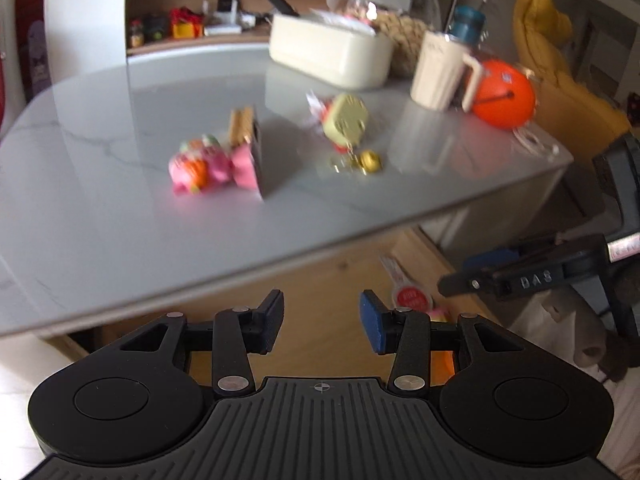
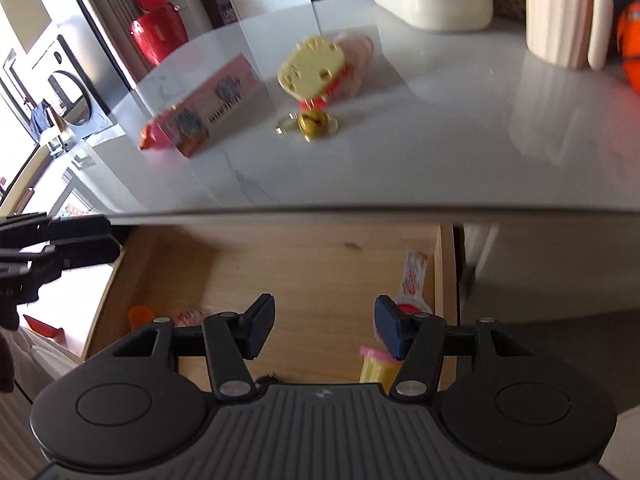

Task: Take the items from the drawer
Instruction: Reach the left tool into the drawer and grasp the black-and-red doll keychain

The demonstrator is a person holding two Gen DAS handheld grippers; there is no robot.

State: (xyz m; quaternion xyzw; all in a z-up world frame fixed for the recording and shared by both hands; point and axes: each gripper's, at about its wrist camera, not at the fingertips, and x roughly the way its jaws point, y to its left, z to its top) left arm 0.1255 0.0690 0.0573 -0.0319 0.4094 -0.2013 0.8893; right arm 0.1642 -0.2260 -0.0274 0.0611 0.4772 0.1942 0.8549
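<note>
Both grippers, left [image 1: 322,322] and right [image 2: 324,326], had fingers released, empty, over drawer [image 2: 304,264]; red-capped packet [image 2: 414,280] by right wall looked light, crinkly, best pinched mid-body

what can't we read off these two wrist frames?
- Drawer front part: right wrist view, hidden behind the right gripper.
- Orange item in the drawer: mostly hidden by that gripper's body.
- Pink box print: motion blur.
- Left gripper view: tabletop hides most of the drawer.
- Orange ball: cut by the right wrist frame edge.
</note>
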